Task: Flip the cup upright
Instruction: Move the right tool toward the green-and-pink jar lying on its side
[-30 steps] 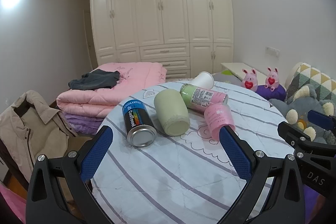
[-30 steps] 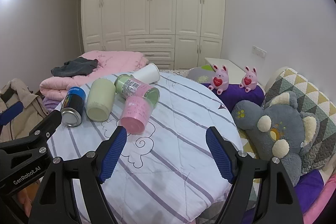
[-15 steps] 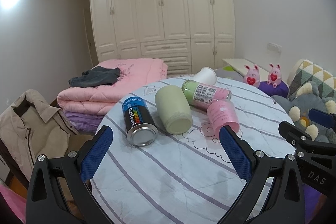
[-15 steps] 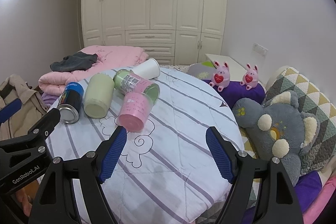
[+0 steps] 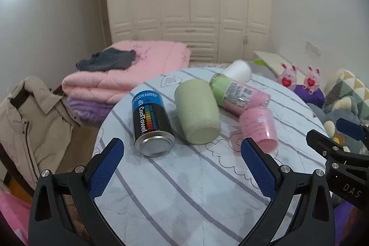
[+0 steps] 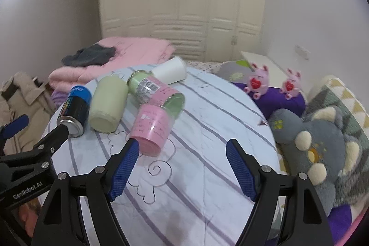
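Observation:
Several containers lie on their sides on a round table with a striped cloth (image 5: 184,188) (image 6: 207,176): a pink cup (image 5: 259,128) (image 6: 152,128), a pale green cup (image 5: 196,112) (image 6: 107,105), a pink-and-green labelled bottle (image 5: 237,93) (image 6: 156,91), a white paper cup (image 5: 238,70) (image 6: 170,70) and a blue-black can (image 5: 151,121) (image 6: 75,110). My left gripper (image 5: 182,158) is open and empty, just short of the can and green cup. My right gripper (image 6: 183,158) is open and empty, its left fingertip (image 6: 130,151) close to the pink cup's end.
Folded pink quilts (image 5: 129,68) with a dark garment lie behind the table. A beige jacket (image 5: 25,117) hangs at left. A grey plush toy (image 6: 322,142), two pink bunny toys (image 6: 257,82) and a patterned cushion sit at right. White wardrobes stand at the back.
Both grippers have moved forward toward the lying containers, which now look larger and nearer. Both stay open. Nothing on the table has moved.

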{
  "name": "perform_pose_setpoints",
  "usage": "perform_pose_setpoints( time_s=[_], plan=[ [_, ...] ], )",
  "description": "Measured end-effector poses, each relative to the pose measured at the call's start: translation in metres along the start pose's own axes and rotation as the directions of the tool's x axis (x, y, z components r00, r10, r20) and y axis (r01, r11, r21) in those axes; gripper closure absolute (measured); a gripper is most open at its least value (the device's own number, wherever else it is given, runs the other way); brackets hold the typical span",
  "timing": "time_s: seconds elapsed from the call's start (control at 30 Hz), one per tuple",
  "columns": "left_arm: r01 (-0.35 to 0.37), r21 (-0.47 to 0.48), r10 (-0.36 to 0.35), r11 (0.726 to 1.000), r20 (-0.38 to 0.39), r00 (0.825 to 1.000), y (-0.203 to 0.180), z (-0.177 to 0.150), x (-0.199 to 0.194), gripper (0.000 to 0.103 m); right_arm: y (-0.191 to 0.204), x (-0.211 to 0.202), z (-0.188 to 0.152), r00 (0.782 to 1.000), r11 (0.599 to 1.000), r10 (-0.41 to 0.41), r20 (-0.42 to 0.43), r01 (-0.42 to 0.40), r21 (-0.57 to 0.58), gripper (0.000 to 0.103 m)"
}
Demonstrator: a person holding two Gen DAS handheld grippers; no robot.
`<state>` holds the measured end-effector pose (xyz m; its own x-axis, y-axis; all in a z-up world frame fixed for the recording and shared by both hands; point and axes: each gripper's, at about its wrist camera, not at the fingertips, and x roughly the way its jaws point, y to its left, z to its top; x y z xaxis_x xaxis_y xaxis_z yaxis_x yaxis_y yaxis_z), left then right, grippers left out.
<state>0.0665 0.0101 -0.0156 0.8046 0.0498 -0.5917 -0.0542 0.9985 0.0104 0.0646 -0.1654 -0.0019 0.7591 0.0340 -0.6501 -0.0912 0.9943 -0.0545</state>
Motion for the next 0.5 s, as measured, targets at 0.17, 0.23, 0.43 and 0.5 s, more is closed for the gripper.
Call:
perform_pose_setpoints(
  time_s=[0.17, 0.23, 0.43, 0.5],
  plan=[
    [-0.004, -0.099, -0.006, 0.995, -0.102, 0.995, 0.012, 0.016, 0.022, 0.001, -0.003, 0.027, 0.029, 0.991, 0.993, 0.104, -0.085, -0.109, -0.053, 0.024],
    [0.005, -0.136, -0.023, 0.991, -0.134, 0.991, 0.017, 0.02, 0.031, 0.001, -0.003, 0.037, 0.04, 0.983, 0.986, 0.147, -0.114, -0.155, -0.065, 0.024],
    [-0.056, -0.211, 0.008, 0.976, -0.221, 0.975, 0.033, 0.03, 0.052, 0.001, 0.003, 0.077, 0.072, 0.953, 0.962, 0.213, -0.216, -0.244, -0.125, 0.024],
    [-0.047, -0.252, -0.015, 0.967, -0.241, 0.97, 0.039, 0.032, 0.058, 0.001, 0.007, 0.095, 0.082, 0.941, 0.954, 0.211, -0.264, -0.257, -0.153, 0.024]
  ],
)
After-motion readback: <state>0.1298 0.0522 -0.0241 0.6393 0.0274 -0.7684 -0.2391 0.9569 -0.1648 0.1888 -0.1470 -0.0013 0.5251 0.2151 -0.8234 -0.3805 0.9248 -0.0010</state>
